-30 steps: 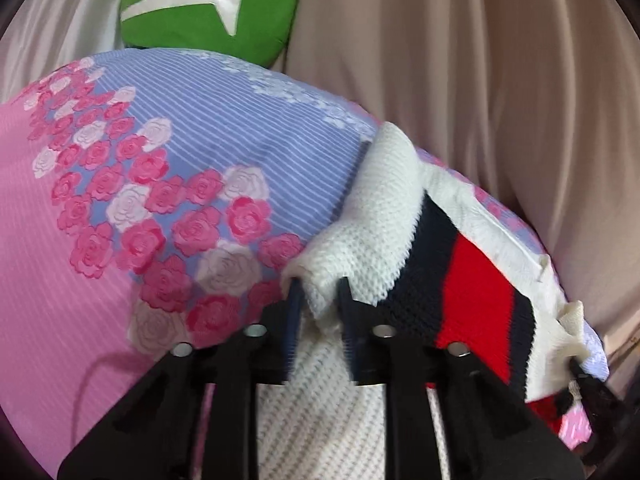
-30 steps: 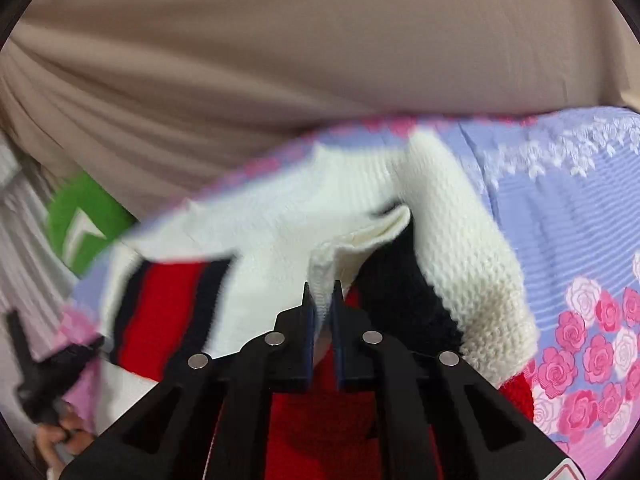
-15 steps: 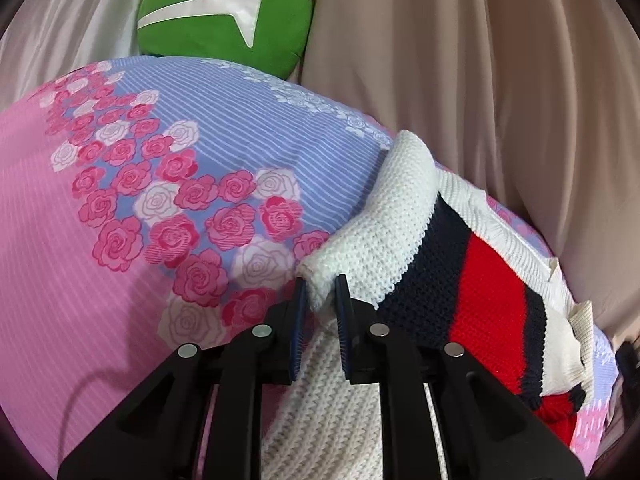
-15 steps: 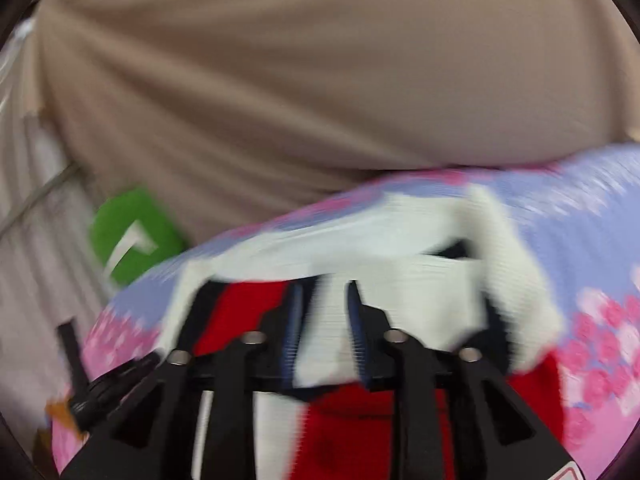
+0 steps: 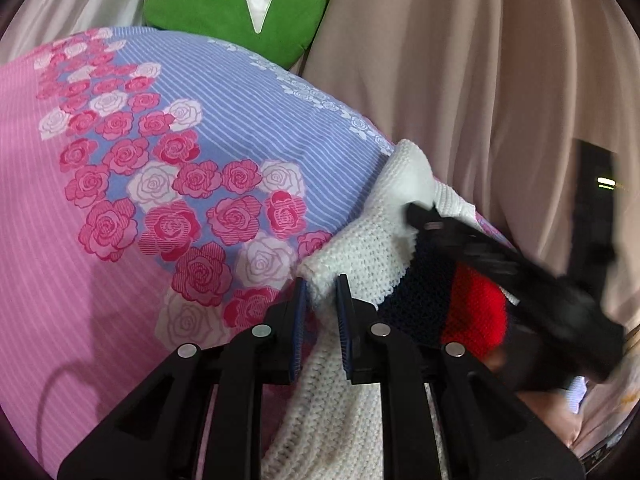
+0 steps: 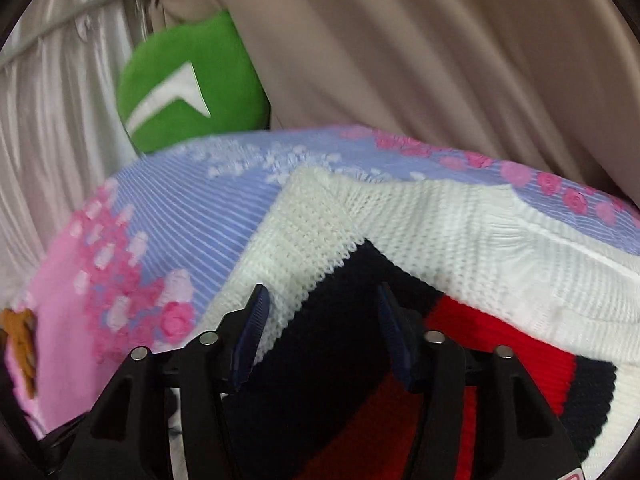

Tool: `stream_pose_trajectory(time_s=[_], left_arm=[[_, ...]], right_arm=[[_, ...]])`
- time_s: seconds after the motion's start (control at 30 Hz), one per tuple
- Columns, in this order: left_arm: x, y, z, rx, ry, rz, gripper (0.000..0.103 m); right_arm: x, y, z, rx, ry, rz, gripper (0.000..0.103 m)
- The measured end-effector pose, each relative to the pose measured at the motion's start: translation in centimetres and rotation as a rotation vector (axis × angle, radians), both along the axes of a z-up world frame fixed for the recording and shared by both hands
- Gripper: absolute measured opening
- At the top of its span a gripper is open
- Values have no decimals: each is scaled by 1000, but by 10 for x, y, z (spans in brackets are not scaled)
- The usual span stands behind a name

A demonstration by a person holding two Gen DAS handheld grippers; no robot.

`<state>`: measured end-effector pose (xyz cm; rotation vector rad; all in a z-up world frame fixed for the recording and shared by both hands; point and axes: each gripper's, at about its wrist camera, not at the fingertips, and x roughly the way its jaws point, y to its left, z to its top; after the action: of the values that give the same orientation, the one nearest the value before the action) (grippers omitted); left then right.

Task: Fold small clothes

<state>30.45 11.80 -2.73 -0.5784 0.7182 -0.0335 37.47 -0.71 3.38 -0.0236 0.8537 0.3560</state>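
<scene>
A small knit sweater, white with navy and red stripes, lies on a floral bedsheet. My left gripper is shut on a fold of its white edge. In the left wrist view my right gripper is a blurred black shape over the sweater's far white part. In the right wrist view the right gripper hovers above the sweater at its navy stripe. Its jaws stand apart and are closing. The cloth lies below them and the pads press on nothing.
A green cushion leans at the head of the bedsheet. Beige curtains hang close behind the bed, with white satin drapes to the left. A small orange-brown thing sits at the sheet's left edge.
My right gripper let go of the white fold, opened, and swung across the sweater into the left wrist view. My left gripper kept its hold and barely shifted.
</scene>
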Motion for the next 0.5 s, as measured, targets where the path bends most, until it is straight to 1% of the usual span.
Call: stream_pose_trajectory(time_s=[0.03,0.07,0.1,0.17,0.2,0.23,0.27,0.3,0.33,0.37,0.43,0.47,0.5], left_arm=[[1,1,0,-7,1,-1,15],[2,3,-1,-13,3,1,15],[2,4,-1,-16,3,5,15],[3,5,-2,-20,5,8,15],[3,5,-2,-22,5,10,15],[4,5,-3,-20,5,9,16],[4,5,-2,-14,5,7,16],[4,3,-2,-4,5,5,16],[3,3,-2,3,4,2,16],[3,1,-1,12,2,-1,16],[3,0,0,23,0,-2,17],[3,-1,2,33,1,-4,17],[2,-3,5,48,0,-6,17]], right_arm=[[2,5,-1,0,-6,7,10],[3,8,0,16,-14,5,10],[0,6,6,48,-42,-1,8],[-2,-2,21,136,-100,-28,7],[-1,-8,24,173,-119,-48,7],[3,-9,18,161,-104,-60,7],[13,-6,5,111,-49,-65,7],[17,-5,-9,82,18,-50,8],[11,-9,-3,85,0,-56,9],[-1,-16,9,90,-20,-66,9],[-34,-44,35,149,-85,-91,10],[-55,-64,47,173,-119,-107,10],[-83,-93,60,199,-148,-140,12]])
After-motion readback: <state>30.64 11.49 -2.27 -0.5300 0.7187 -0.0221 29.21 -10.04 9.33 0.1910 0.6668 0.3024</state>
